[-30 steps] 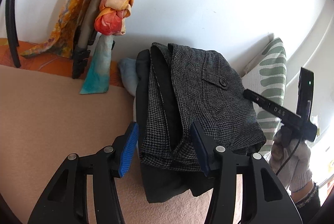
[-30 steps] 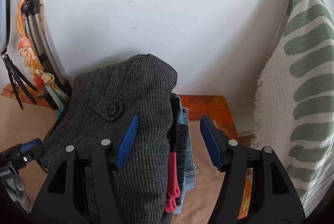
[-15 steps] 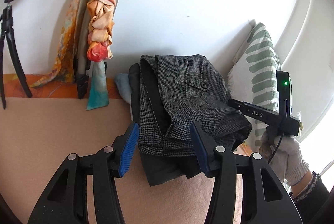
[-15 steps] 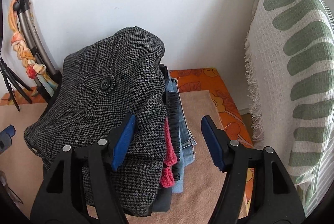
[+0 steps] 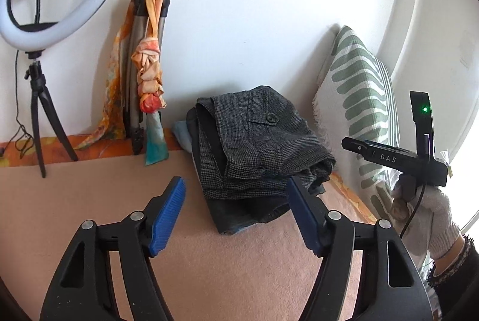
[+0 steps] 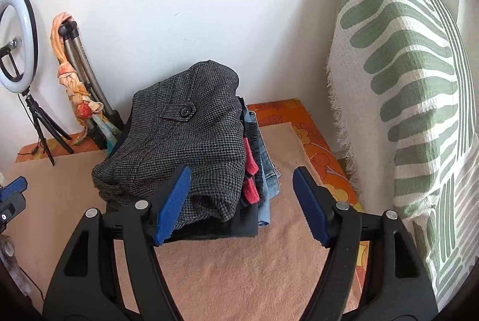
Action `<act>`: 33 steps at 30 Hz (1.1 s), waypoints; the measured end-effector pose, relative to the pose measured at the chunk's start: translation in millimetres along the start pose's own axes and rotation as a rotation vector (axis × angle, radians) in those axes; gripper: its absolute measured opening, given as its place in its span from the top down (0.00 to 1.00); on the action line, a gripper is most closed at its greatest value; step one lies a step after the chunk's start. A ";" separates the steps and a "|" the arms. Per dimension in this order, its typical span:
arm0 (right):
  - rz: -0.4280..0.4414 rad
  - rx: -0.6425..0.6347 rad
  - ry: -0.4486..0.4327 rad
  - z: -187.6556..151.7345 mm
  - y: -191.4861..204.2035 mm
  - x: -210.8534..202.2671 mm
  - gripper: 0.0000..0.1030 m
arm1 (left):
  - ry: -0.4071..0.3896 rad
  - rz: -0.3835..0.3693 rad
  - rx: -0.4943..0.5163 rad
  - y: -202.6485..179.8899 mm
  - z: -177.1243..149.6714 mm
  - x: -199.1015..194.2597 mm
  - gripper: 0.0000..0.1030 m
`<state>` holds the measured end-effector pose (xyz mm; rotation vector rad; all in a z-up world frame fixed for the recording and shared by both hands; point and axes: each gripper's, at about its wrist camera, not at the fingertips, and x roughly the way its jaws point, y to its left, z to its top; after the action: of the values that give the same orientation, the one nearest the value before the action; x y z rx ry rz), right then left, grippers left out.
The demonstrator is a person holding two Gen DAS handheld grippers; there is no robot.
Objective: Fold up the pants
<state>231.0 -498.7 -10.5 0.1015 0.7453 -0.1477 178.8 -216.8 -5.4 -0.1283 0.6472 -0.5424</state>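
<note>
Now folded pants [image 5: 257,147] lie beyond the opening, empty left hand-held gripper [image 5: 236,213].

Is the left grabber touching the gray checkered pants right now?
Apart. In the left wrist view, the left gripper has bare tan blanket between its opening jaws, and the gray checkered pants lie beyond the blue pads, on the clothes pile.

Tan blanket [image 6: 233,267] covering the lower frame, over an orange floral sheet [image 6: 314,129] exposed along its upper and right edges. Centre: stack of folded clothes [image 6: 257,171], grey houndstooth pants [image 6: 191,141] uppermost. Upper left: ring-light tripod [image 5: 39,117].
</note>
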 end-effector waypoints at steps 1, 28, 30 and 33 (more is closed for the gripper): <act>-0.003 0.000 -0.007 -3.1 1.0 -8.0 0.24 | -0.010 0.004 0.014 -3.8 -0.8 -7.6 0.27; -0.075 -0.008 -0.127 -93.6 52.7 -140.1 0.00 | -0.072 0.070 0.132 -36.8 -49.6 -112.4 0.13; -0.074 -0.015 -0.124 -99.8 56.3 -143.1 0.00 | -0.071 0.079 0.145 -38.9 -53.2 -113.8 0.12; -0.077 -0.013 -0.128 -108.3 59.7 -147.0 0.00 | -0.058 0.111 0.158 -39.7 -56.9 -113.2 0.12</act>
<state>62.3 -409.9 12.9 0.0502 0.6227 -0.2205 51.8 -189.1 21.4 0.0402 0.5497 -0.4793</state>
